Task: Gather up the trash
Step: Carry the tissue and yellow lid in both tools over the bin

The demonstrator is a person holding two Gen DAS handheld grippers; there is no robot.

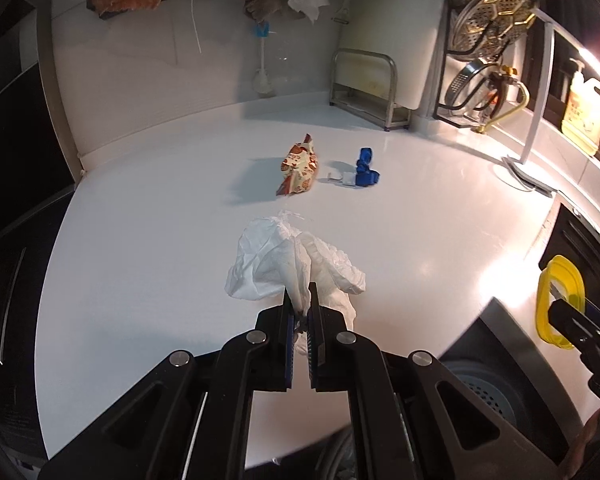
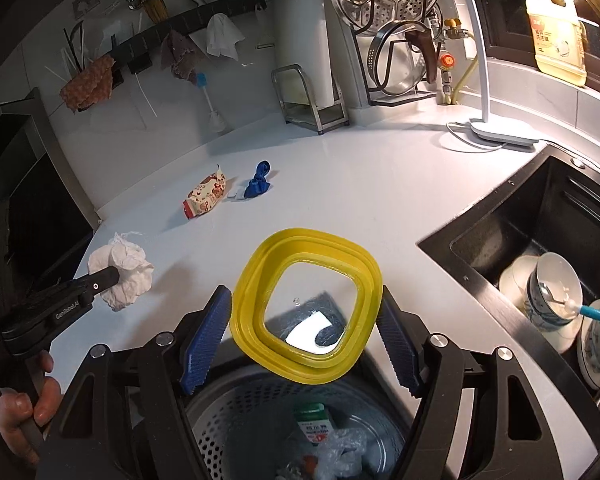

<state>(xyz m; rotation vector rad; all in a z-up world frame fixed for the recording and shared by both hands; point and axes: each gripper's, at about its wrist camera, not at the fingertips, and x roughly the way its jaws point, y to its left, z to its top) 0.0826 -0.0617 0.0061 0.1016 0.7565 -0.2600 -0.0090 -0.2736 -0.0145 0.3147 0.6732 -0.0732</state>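
The left tool (image 1: 300,312) is clamped on a crumpled white tissue (image 1: 288,264), which hangs from its tips just above the white table (image 1: 140,240), near the front edge. The right tool (image 2: 304,332) grips a yellow ring-shaped lid (image 2: 306,304) between its blue pads (image 2: 204,340), held over a perforated grey bin (image 2: 236,412) that already contains a small carton (image 2: 314,426) and a clear plastic bag (image 2: 340,452). Farther back on the table lie a patterned snack wrapper (image 1: 298,170) and, just beside it, a blue scrap (image 1: 366,168) with a small white piece (image 1: 340,178). A dark sink (image 2: 540,216) with bowls sits at the right
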